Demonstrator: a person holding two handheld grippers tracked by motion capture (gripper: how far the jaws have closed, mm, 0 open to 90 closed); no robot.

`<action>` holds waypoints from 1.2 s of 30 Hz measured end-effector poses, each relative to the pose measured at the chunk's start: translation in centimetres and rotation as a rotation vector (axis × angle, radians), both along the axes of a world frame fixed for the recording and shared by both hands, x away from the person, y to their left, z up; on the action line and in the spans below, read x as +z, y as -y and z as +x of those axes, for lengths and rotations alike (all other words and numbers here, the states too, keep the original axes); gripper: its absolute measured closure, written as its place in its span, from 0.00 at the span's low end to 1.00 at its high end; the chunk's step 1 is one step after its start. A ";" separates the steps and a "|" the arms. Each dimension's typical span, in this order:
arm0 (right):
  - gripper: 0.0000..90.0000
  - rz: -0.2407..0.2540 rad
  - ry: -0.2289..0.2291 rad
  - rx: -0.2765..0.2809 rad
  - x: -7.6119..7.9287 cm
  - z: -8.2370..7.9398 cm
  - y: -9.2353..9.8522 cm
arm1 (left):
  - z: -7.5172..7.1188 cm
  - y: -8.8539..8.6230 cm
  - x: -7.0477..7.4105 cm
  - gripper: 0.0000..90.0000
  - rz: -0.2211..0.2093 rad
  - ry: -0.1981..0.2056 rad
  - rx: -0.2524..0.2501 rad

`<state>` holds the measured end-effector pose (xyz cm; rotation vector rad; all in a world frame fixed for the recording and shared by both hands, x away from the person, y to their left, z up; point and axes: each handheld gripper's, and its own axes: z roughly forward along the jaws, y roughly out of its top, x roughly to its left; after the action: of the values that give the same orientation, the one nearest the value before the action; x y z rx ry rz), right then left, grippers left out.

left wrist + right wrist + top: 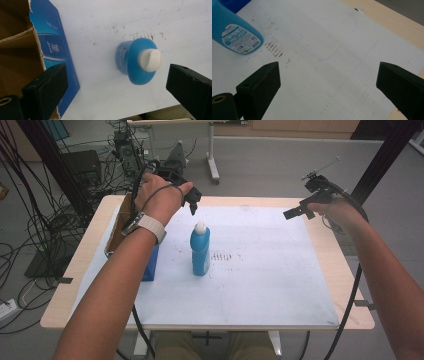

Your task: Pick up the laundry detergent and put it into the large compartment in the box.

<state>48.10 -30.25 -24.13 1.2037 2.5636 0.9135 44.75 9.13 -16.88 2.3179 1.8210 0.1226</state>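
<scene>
A blue bottle (200, 251) with a white cap stands upright on the white sheet (270, 270) near the table's middle. My left gripper (191, 200) hovers above and behind it, open; in the left gripper view the bottle (136, 61) is seen from above between the wide-apart jaws, its white cap (150, 60) toward the right jaw. My right gripper (296, 213) hangs open over the sheet's far right, holding nothing. In the right gripper view the bottle's lower body (234, 32) with its label lies at the upper left.
An open blue cardboard box (131, 245) with a brown inside stands left of the bottle, partly hidden by my left forearm; its flap (53, 50) shows in the left gripper view. Brown smudges (222, 256) mark the sheet. Cables and table legs lie beyond the far edge.
</scene>
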 end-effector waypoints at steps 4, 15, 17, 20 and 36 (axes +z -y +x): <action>0.06 0.001 0.001 0.001 0.0 0.0 0.0 | -0.1 0.3 0.0 0.05 -0.007 -0.005 0.001; 0.06 0.006 0.004 0.002 0.0 -0.1 0.0 | -0.2 1.8 -1.2 0.06 -0.015 -0.023 0.015; 0.06 0.008 0.004 0.003 0.0 -0.1 0.0 | -0.3 2.1 -1.3 0.06 -0.009 -0.022 0.017; 0.06 0.009 0.003 0.003 -0.1 -0.1 0.0 | -0.3 2.5 -1.8 0.06 -0.008 -0.021 0.017; 0.06 0.015 0.005 0.001 -0.2 -0.2 0.2 | -0.3 3.6 -2.8 0.07 -0.001 -0.021 0.024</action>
<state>47.91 -30.44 -24.35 1.2032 2.5578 0.9369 44.46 5.52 -19.65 2.3054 1.8593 0.1017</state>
